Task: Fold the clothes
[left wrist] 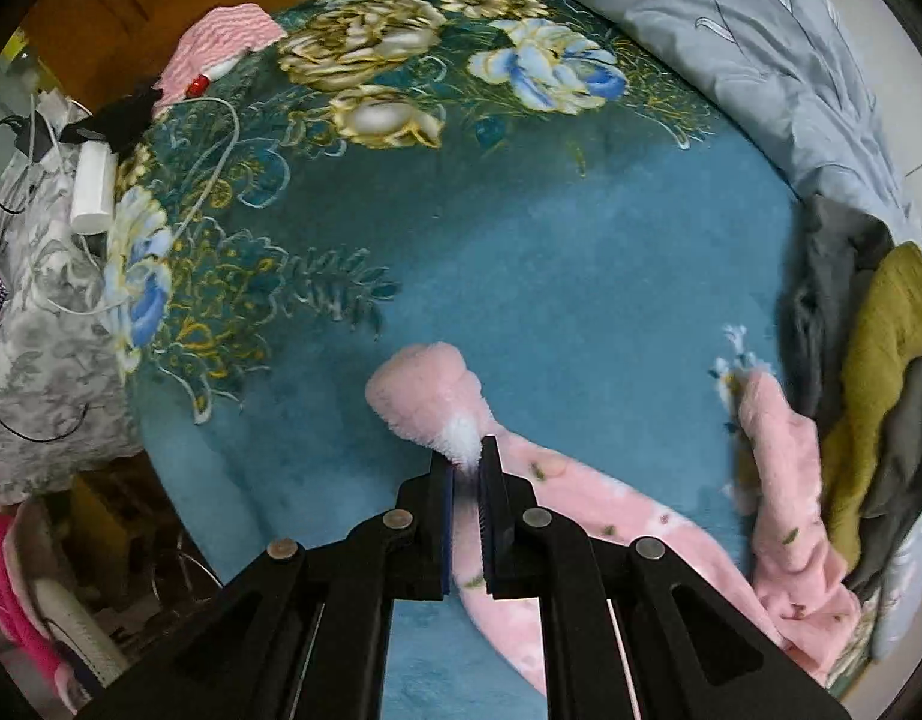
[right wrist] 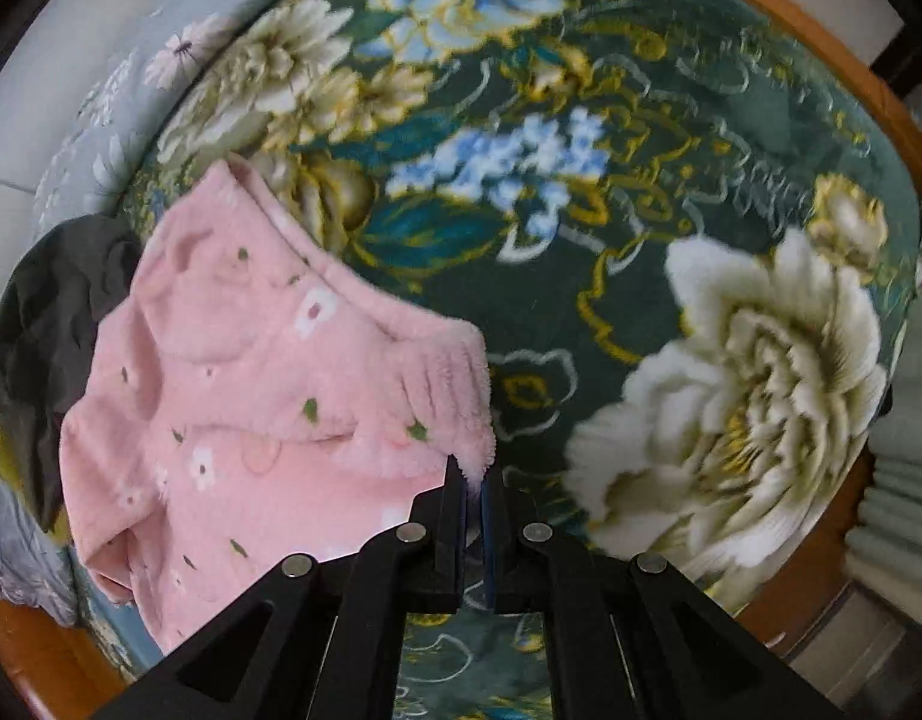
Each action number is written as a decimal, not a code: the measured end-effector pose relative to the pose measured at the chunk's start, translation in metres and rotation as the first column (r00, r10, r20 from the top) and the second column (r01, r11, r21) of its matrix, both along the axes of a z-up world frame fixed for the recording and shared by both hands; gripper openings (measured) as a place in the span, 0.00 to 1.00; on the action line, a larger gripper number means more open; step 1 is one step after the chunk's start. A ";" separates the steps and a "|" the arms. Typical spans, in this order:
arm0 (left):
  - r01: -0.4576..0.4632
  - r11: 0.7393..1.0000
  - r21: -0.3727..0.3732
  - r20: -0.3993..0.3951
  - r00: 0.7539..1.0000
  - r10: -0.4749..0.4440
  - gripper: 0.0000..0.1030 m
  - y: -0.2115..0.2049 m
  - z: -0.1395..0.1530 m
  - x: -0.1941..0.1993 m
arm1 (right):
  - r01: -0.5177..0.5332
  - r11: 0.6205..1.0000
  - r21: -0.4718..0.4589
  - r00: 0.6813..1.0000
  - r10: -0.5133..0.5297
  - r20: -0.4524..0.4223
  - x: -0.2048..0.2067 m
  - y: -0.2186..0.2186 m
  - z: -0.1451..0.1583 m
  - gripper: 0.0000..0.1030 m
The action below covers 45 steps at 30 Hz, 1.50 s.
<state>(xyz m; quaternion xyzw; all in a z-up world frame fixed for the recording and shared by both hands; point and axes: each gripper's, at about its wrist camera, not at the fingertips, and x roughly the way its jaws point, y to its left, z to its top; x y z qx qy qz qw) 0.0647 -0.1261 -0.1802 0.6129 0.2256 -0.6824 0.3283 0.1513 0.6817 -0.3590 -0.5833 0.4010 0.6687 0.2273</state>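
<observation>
Blanket [left wrist: 520,276]: teal-blue plush, darker green border with cream, gold and blue flowers. On it, fleece garment [right wrist: 251,396]: pale pink, small white flowers, green leaf specks, white fuzzy inside. At blanket's far edge, duvet [left wrist: 730,42]: grey-blue, pale floral print. Beside blanket's edge, clothes pile [left wrist: 880,372]: olive-mustard and dark grey. Both grippers [left wrist: 468,468] [right wrist: 474,480]: black, blue pads.

Garment [left wrist: 610,516] on blanket [left wrist: 520,276]

Bed [left wrist: 580,276] with teal floral blanket [left wrist: 365,84], pink garment [left wrist: 610,516], grey quilt [left wrist: 760,48]
</observation>
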 end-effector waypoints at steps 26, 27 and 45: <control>0.130 0.984 0.118 -0.226 0.969 -0.100 0.07 -0.024 0.020 0.047 | -0.075 0.954 0.290 0.994 0.049 0.094 -0.014 -0.070 0.112 0.35; 0.101 0.987 0.124 -0.181 0.980 -0.078 0.07 -0.034 0.004 0.055 | -0.095 0.954 0.284 0.994 0.073 0.087 -0.018 -0.090 0.116 0.36; 0.089 0.922 0.376 -0.098 0.994 -0.056 0.51 -0.118 -0.067 0.054 | -0.387 0.897 0.213 0.921 0.386 0.047 -0.061 -0.315 0.158 0.40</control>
